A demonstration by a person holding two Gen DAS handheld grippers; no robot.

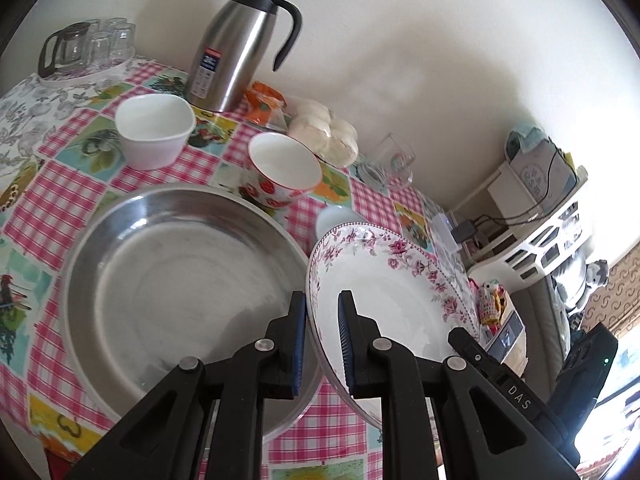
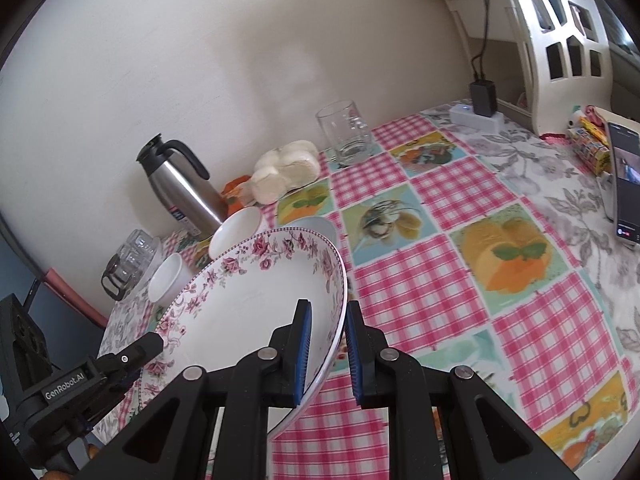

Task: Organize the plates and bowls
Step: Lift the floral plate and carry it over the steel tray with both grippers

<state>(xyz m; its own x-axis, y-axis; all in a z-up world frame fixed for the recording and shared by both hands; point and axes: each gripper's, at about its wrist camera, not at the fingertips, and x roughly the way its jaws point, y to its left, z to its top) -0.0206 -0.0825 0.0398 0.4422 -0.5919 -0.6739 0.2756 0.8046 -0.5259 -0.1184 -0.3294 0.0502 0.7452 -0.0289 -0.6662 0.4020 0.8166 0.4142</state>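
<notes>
Porcelain with a pink flower border, the plate (image 1: 394, 280) hangs tilted above the table, lifted off the cloth and held at two opposite edges. The left gripper (image 1: 323, 340) clamps one rim between its blue pads, and the right gripper (image 2: 326, 350) clamps the other rim the same way; both pairs of fingers are closed on the plate. In the right wrist view the left gripper (image 2: 150, 346) shows at the plate's far rim.

Just beside the plate, to its left in the left wrist view, a wide steel basin (image 1: 180, 292) sits on the checked tablecloth (image 2: 460, 280). Behind the basin stand a strawberry bowl (image 1: 284, 170) and a white bowl (image 1: 154, 128), near each other but apart. Farther back, against the wall, are a steel jug (image 1: 236, 48), a bag of buns (image 1: 326, 136) and a glass mug (image 2: 346, 132). A phone (image 2: 624, 184) stands at the table's right edge.
</notes>
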